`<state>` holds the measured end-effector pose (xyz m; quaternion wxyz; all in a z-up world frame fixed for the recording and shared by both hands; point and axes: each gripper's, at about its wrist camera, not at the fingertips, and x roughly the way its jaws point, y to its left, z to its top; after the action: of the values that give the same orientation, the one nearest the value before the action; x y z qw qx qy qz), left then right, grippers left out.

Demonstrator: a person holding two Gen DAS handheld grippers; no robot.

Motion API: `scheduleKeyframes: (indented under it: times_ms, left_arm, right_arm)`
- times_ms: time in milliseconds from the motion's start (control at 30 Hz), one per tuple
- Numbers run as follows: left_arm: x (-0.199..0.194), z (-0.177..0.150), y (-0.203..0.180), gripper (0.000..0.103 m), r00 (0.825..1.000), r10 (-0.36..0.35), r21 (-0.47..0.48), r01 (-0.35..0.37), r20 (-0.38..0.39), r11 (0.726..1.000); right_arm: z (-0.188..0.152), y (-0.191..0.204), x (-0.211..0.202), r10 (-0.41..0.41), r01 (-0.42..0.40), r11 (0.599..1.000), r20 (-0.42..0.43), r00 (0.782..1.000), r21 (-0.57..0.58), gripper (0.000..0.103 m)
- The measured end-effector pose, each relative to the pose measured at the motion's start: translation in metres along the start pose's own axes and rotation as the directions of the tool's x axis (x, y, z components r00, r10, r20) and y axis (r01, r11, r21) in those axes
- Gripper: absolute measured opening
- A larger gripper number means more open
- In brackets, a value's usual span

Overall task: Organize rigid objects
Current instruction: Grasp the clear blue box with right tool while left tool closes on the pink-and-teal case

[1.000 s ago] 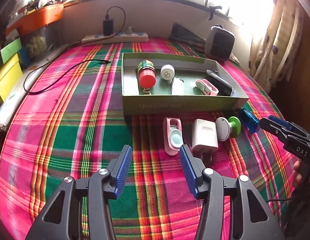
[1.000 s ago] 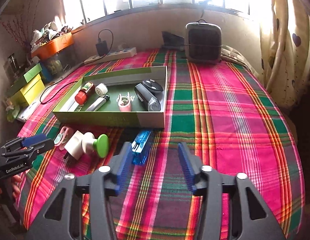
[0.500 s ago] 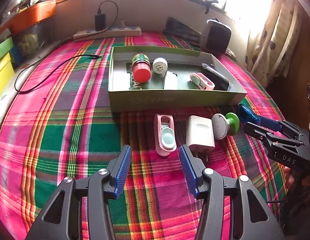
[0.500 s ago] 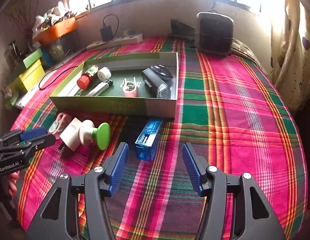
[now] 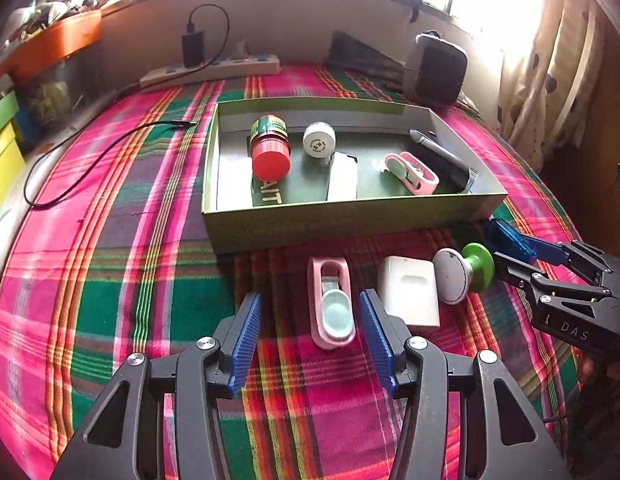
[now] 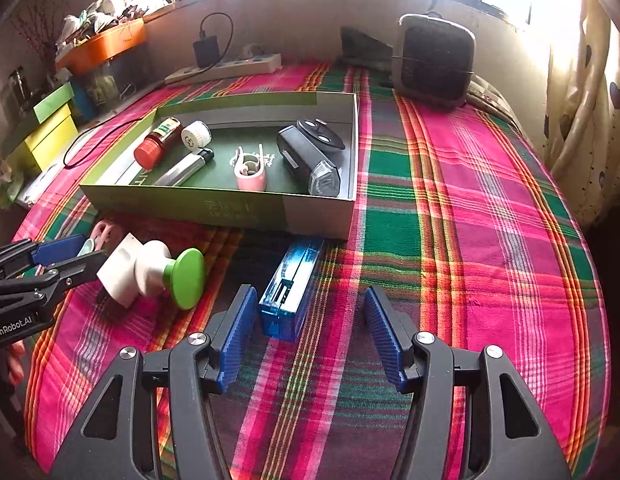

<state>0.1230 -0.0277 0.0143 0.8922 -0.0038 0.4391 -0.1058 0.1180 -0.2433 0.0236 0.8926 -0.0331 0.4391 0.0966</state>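
I am in the picking-up step. Some things already lie in the green box (image 5: 350, 220), like the red-capped bottle (image 5: 270, 152) and a pink case (image 5: 410, 168). Four things still lie on the plaid cloth (image 5: 110, 280) in front of the box.

My left gripper (image 5: 310, 336) is wide open and holds nothing. The pink case with a pale blue cup (image 5: 332, 308) lies between its blue pads, closer to the right one. I cannot tell if that pad touches it. The white charger block (image 5: 408, 296) lies just beside it.

My right gripper (image 6: 308, 336) is open too and holds nothing. The clear blue box (image 6: 290, 292) lies between its pads, close to the left pad, with one end pointing at the green box. The white and green knob thing (image 6: 166, 272) lies near it.

Next, I think each gripper must slide over a bit so its thing sits in the middle, go down, then squeeze and lift it into the green box.
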Motion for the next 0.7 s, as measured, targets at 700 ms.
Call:
scheduleKeyframes:
  times_ms: [700]
  left_arm:
    - [0.0042,0.0034,0.0061,0.036,0.998,0.049,0.005,-0.049,0.029,0.999]
  right_arm:
    - [0.0075,-0.0076,0.0049,-0.031,0.031,0.999,0.005,0.999,0.02,0.05]
